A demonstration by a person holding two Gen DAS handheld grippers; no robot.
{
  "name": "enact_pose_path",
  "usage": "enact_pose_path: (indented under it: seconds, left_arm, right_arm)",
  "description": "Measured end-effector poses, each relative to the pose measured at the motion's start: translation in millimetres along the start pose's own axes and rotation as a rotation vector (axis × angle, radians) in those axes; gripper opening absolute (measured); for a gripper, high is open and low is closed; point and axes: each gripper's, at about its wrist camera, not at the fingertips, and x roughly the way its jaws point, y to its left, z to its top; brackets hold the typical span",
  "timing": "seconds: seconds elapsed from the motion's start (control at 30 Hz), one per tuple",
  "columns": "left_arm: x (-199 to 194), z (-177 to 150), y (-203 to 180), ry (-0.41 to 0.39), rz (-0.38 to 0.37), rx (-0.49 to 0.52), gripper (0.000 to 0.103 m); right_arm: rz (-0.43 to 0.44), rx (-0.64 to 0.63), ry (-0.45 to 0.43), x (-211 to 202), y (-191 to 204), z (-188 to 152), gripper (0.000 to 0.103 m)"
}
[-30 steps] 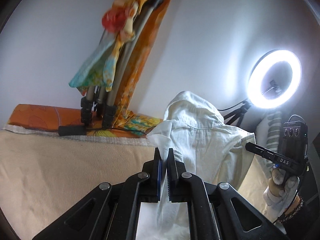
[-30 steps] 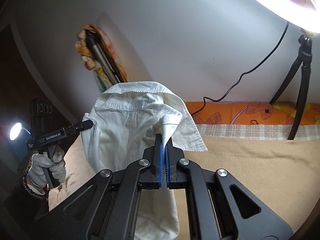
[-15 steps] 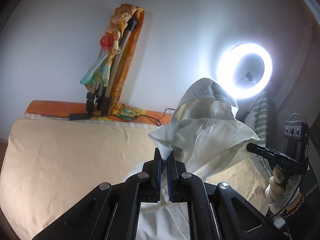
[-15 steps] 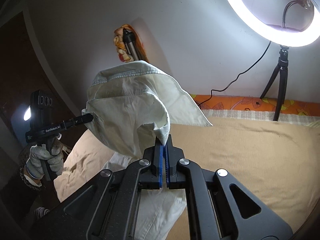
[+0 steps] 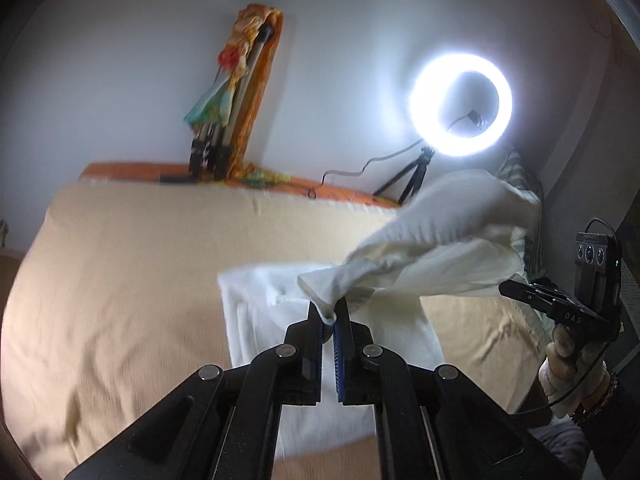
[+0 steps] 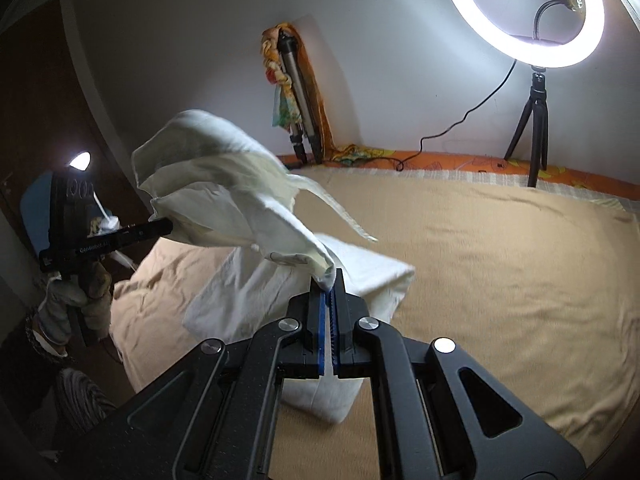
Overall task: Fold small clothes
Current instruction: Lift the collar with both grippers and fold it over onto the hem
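Note:
A small cream-white shirt [image 5: 424, 248] hangs stretched in the air between my two grippers, above a tan blanket [image 5: 120, 280]. My left gripper [image 5: 328, 314] is shut on one edge of the shirt. My right gripper [image 6: 329, 280] is shut on the other edge of the shirt [image 6: 224, 200]. The shirt's lower part [image 5: 280, 320] lies flat on the blanket below the jaws. Each view shows the other gripper: the right one [image 5: 560, 312] at the far right, the left one [image 6: 104, 240] at the far left.
A lit ring light [image 5: 460, 104] stands on a small tripod [image 6: 532, 128] at the back of the bed. A folded tripod wrapped in orange patterned cloth [image 5: 236, 100] leans on the white wall. A cable [image 6: 460, 124] runs along the orange bed edge.
Both grippers have dropped lower and tilted down with the shirt. The shirt, held upright before, now slopes over toward the blanket and its lower part has spread flat on it.

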Motion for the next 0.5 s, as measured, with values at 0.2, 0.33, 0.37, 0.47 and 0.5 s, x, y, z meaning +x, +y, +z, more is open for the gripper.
enact_pose_path:
  seconds: [0.2,0.33,0.37,0.47,0.5]
  left_arm:
    - [-8,-49,2,0.029,0.017,-0.005,0.001]
    - [-15,-82,8,0.074,0.027,-0.033,0.001]
    - [-18,-88,8,0.080,0.033,-0.035,0.001]
    - [-31,-94,11,0.071,0.025,-0.061,0.009]
    - [-36,-94,13,0.058,0.020,-0.073,0.014]
  right_arm:
    - [-0.060,-0.078,0.022,0,19,-44,0.003]
    - [-0.118,-0.158,0.073,4,32,-64,0.003]
    - [-0.139,-0.183,0.096,5,34,-69,0.003]
    - [-0.165,-0.190,0.153,3,32,-81,0.003]
    - [-0.166,-0.179,0.163,0,28,-85,0.003]
